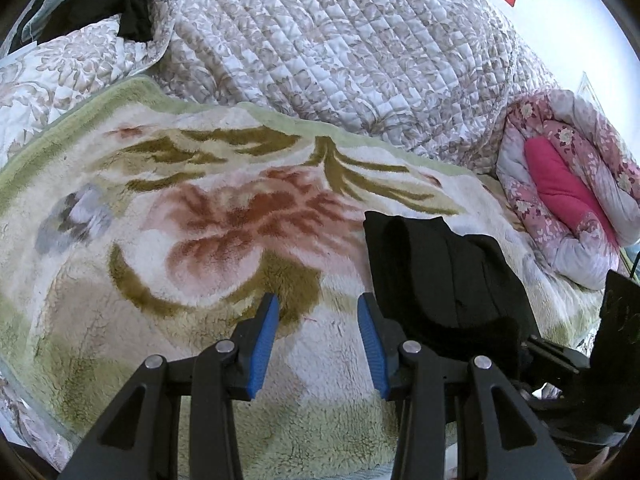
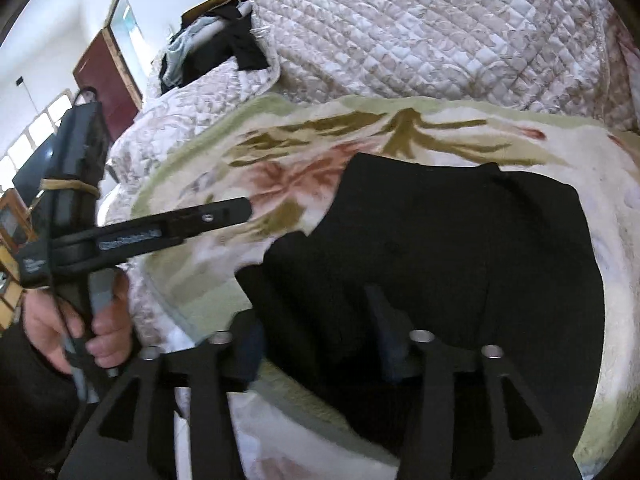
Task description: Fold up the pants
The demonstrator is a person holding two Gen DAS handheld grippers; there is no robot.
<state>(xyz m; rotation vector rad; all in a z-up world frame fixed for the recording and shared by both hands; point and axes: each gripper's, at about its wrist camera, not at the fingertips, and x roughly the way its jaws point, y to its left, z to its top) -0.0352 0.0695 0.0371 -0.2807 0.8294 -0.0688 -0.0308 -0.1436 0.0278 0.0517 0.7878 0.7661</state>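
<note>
The black pants [image 1: 440, 272] lie folded in a compact bundle on a fleece blanket [image 1: 200, 240] printed with flowers. My left gripper [image 1: 318, 308] is open above bare blanket, just left of the bundle, with nothing between its blue pads [image 1: 264, 340]. In the right wrist view the pants [image 2: 460, 240] fill the middle. My right gripper [image 2: 312, 308] hovers over their near left edge with its jaws apart and dark cloth lying below and between them, not pinched. The left gripper [image 2: 172, 228] reaches in from the left, held by a hand [image 2: 100, 328].
A quilted bedspread [image 1: 340, 40] is heaped behind the blanket. A rolled pink duvet [image 1: 560, 200] lies at the right. Dark clothes [image 2: 224, 48] are piled at the far corner. A dark red door [image 2: 108, 76] stands beyond the bed's left side.
</note>
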